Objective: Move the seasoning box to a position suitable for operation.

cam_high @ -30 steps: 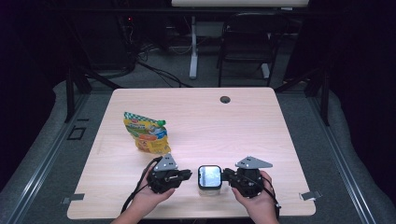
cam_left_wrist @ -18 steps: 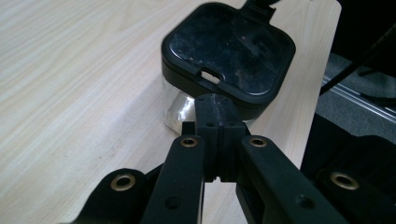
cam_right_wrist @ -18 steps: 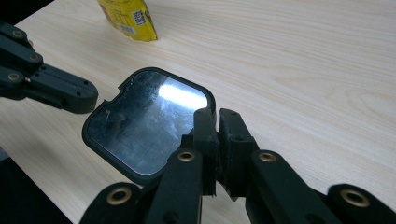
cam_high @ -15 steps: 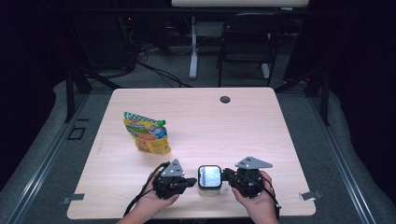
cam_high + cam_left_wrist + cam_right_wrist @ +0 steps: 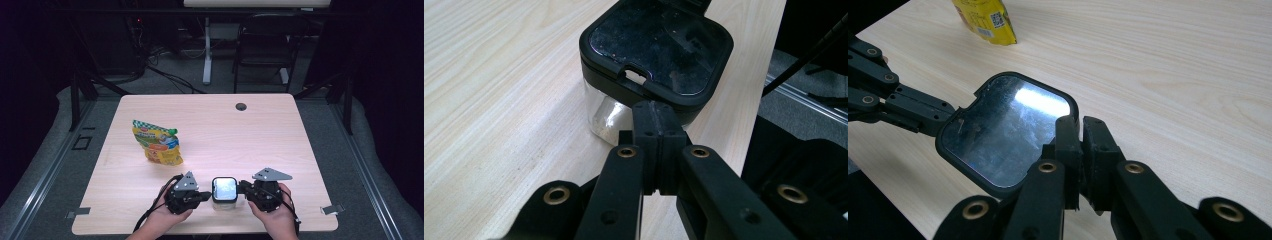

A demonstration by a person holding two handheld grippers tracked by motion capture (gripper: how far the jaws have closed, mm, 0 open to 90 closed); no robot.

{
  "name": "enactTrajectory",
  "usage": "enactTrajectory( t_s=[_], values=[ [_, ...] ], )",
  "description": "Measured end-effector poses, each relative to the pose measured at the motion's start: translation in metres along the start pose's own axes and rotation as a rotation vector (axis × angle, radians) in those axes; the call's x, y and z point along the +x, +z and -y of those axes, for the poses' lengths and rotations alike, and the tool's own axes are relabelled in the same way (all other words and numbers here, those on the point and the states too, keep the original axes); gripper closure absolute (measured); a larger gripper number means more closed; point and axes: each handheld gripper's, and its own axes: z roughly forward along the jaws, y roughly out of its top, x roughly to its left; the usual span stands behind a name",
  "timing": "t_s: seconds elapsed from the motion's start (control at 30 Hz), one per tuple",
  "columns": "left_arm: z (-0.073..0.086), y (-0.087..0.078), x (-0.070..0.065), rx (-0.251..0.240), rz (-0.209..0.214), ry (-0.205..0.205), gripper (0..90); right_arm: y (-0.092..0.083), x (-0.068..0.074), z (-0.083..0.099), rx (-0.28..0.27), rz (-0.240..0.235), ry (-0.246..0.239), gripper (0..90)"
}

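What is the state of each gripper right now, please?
Left gripper: shut, empty, tips at the black lid's edge of the container.
Right gripper: shut, at the lid's opposite edge; grip cannot be told.

A small clear container with a black, square, rounded-corner lid stands upright at the lower centre of the high view, near the table's near edge. Its lid is closed and glossy, with a small tab notch on one side.

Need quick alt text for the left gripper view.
The left hand-held gripper, jaws shut, touches the rim of a black-lidded clear container standing near the edge of the wooden table.
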Motion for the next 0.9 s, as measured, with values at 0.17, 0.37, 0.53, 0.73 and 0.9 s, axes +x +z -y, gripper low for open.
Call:
enactTrajectory(
  t_s=[0.17, 0.37, 0.53, 0.73, 0.9],
  values=[
    [-0.001, -0.001, 0.000, -0.017, 0.002, -0.003, 90.0, 0.000, -0.001, 0.000, -0.004, -0.002, 0.009, 86.1],
    [-0.003, -0.004, 0.000, -0.028, 0.006, -0.001, 90.0, 0.000, -0.001, 0.002, -0.012, 0.001, 0.011, 85.7],
    [-0.005, -0.005, -0.001, -0.028, 0.004, 0.008, 89.6, 0.000, -0.001, 0.003, -0.028, 0.000, 0.004, 81.5],
    [-0.007, -0.005, -0.001, -0.039, 0.002, 0.005, 89.1, -0.002, 0.001, 0.003, -0.013, -0.007, -0.015, 76.9],
    [-0.011, -0.006, -0.003, -0.046, 0.006, 0.010, 88.8, -0.011, 0.005, -0.007, -0.014, -0.013, -0.022, 70.4]
  ],
)
